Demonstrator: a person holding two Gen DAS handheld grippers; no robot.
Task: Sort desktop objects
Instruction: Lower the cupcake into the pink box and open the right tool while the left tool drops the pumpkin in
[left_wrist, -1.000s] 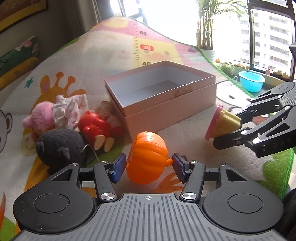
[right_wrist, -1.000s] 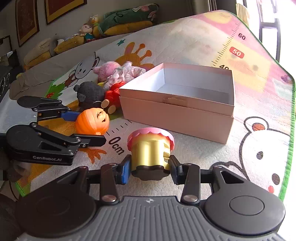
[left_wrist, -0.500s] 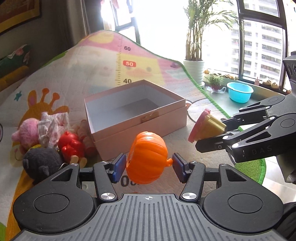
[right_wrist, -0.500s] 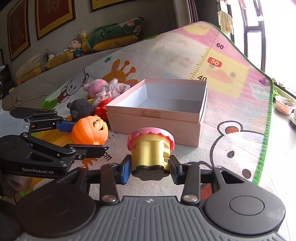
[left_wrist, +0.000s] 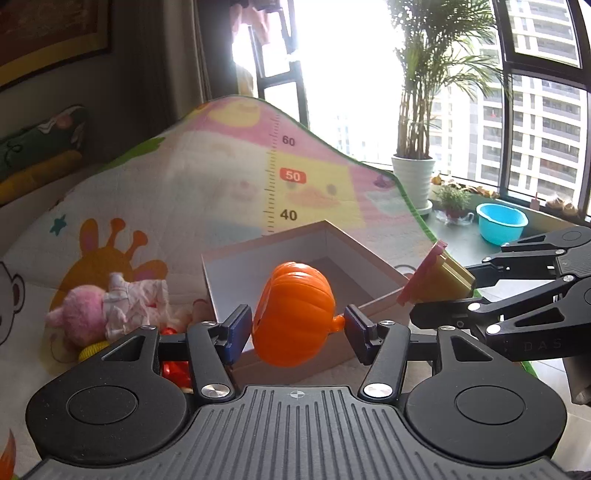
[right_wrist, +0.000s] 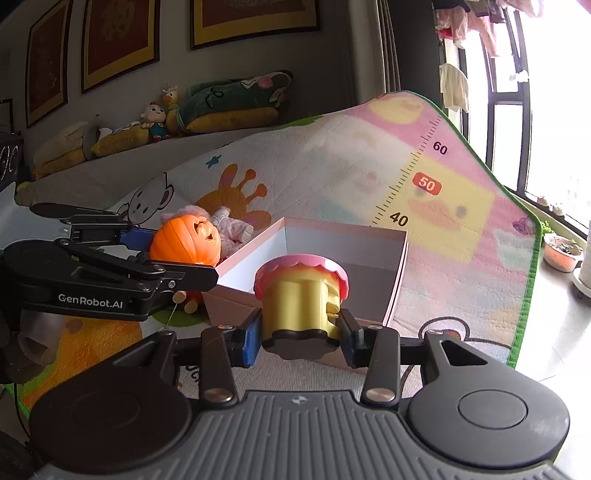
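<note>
Holding the orange pumpkin (left_wrist: 293, 314) in your left gripper (left_wrist: 293, 325), jaws clamped on it, you see it mid-frame before the pink box (left_wrist: 354, 258). Your right gripper (right_wrist: 297, 332) jaws squeeze the yellow cupcake toy (right_wrist: 299, 295), centre frame.

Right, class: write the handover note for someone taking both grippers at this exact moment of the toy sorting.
Left gripper: fingers shut on the orange pumpkin toy, held in the air in front of the open pink box.
Right gripper: fingers shut on the yellow cupcake toy with pink frosting, also held in front of the box.
Box: what shows of its inside is empty.
On the play mat, left of the box: a pink plush doll and a red toy, partly hidden.
Done: both toys picked up.
Left: probably drop both into the box, then sort the remaining toys.
</note>
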